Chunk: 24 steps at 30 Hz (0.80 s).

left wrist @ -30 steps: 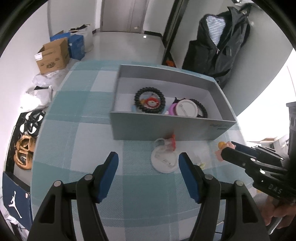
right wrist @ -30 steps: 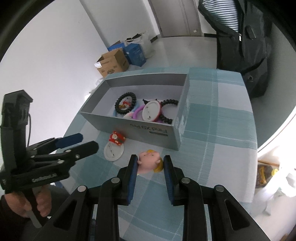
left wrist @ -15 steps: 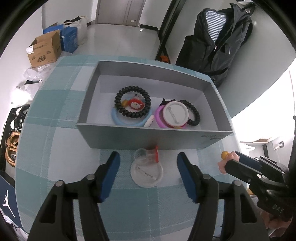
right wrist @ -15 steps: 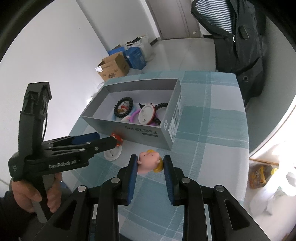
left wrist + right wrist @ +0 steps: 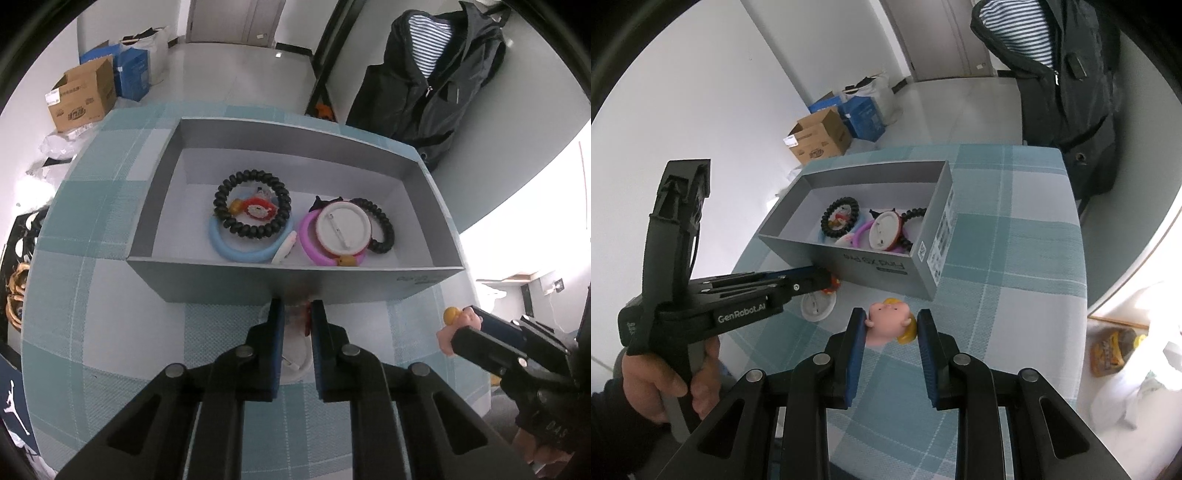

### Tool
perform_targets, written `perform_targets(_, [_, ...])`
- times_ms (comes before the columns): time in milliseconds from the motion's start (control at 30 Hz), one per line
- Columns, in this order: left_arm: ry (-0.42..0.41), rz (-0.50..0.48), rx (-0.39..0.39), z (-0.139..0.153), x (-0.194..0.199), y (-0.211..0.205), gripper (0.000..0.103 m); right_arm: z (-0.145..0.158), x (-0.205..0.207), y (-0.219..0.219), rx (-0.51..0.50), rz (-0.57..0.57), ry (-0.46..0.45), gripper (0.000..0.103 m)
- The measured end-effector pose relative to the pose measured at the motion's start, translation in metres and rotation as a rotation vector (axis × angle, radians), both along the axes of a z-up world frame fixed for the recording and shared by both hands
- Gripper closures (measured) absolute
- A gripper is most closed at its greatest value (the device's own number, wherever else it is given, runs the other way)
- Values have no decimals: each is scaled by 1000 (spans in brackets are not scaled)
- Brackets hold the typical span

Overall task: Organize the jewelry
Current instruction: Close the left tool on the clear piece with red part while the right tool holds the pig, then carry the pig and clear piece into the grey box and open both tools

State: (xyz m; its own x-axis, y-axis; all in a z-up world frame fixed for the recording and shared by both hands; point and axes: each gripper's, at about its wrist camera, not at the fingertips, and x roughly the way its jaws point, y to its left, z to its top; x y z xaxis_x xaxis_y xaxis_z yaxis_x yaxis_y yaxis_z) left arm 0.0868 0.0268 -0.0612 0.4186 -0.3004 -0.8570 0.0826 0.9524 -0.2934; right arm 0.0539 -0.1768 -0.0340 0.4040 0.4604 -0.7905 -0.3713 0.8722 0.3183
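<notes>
A grey box [image 5: 295, 286] on the checked tablecloth holds black coil hair ties [image 5: 251, 208], a blue ring [image 5: 236, 251], a pink ring [image 5: 310, 247] and a white badge [image 5: 343, 229]. My left gripper [image 5: 297, 317] is shut on a small red and clear trinket [image 5: 304, 319] beside a white round badge [image 5: 295, 363], just in front of the box. My right gripper [image 5: 890, 328] is shut on a pink figure with yellow hair [image 5: 892, 326], held above the table right of the left gripper [image 5: 812, 282]. The figure also shows in the left wrist view [image 5: 456, 326].
A dark jacket [image 5: 432, 81] hangs at the far right behind the table. Cardboard and blue boxes [image 5: 83, 96] stand on the floor at the far left. Shoes [image 5: 16, 291] lie by the table's left edge. A snack bag [image 5: 1110, 350] lies on the floor at right.
My left gripper has moved forward to the box front and closed on the red and clear trinket. My right gripper keeps its hold on the pink figure and has lifted a little.
</notes>
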Motion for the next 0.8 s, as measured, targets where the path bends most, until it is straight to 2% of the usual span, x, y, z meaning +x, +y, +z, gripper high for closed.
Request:
perform_targets(500, [-57, -22, 4, 15, -9, -1, 93, 6, 1, 4, 20, 4, -26, 76])
perform_targets(800, [-83, -14, -32, 24, -15, 9, 93, 17, 2, 6, 43, -22, -68, 76])
